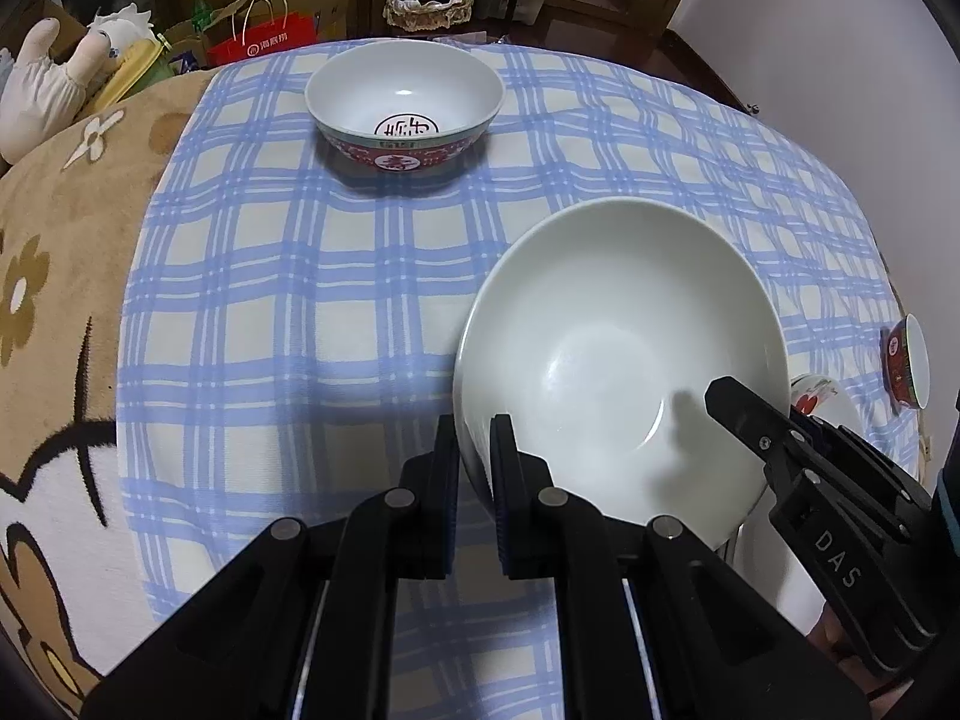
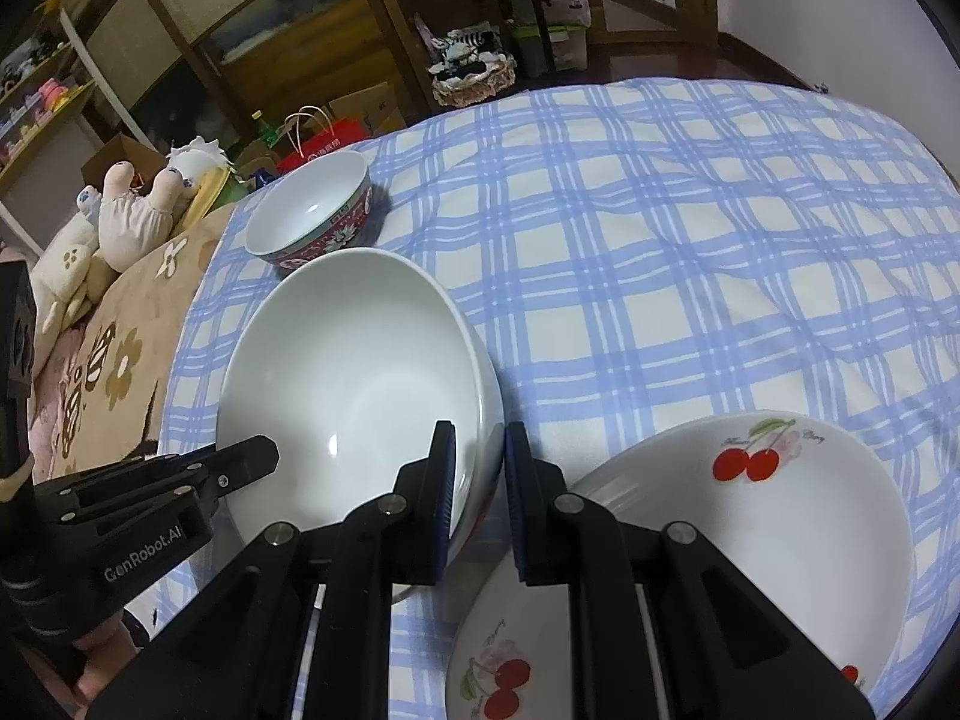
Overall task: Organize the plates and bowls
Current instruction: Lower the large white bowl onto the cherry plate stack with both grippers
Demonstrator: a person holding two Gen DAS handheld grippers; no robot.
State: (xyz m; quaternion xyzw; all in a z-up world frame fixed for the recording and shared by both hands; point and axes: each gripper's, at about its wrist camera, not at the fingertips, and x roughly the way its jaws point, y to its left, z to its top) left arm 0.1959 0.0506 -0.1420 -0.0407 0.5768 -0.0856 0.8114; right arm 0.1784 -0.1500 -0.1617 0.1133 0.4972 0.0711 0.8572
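A large plain white bowl (image 1: pixel 618 348) hangs tilted over the blue checked cloth, gripped by both grippers. My left gripper (image 1: pixel 475 456) is shut on the bowl's near left rim. My right gripper (image 2: pixel 480 474) is shut on the opposite rim of the same white bowl (image 2: pixel 354 372). A red patterned bowl (image 1: pixel 405 102) with a white inside stands upright at the far side of the cloth, apart from the white bowl. Two white plates with cherry prints (image 2: pixel 750 510) lie stacked at the near right, just beside my right gripper.
A small red-patterned bowl (image 1: pixel 906 360) sits at the cloth's right edge. A beige flowered blanket (image 1: pixel 66 300) and plush toys (image 2: pixel 138 216) lie to the left. Bags, boxes and wooden furniture stand beyond the far edge. The blue checked cloth (image 2: pixel 690 252) stretches bare to the right.
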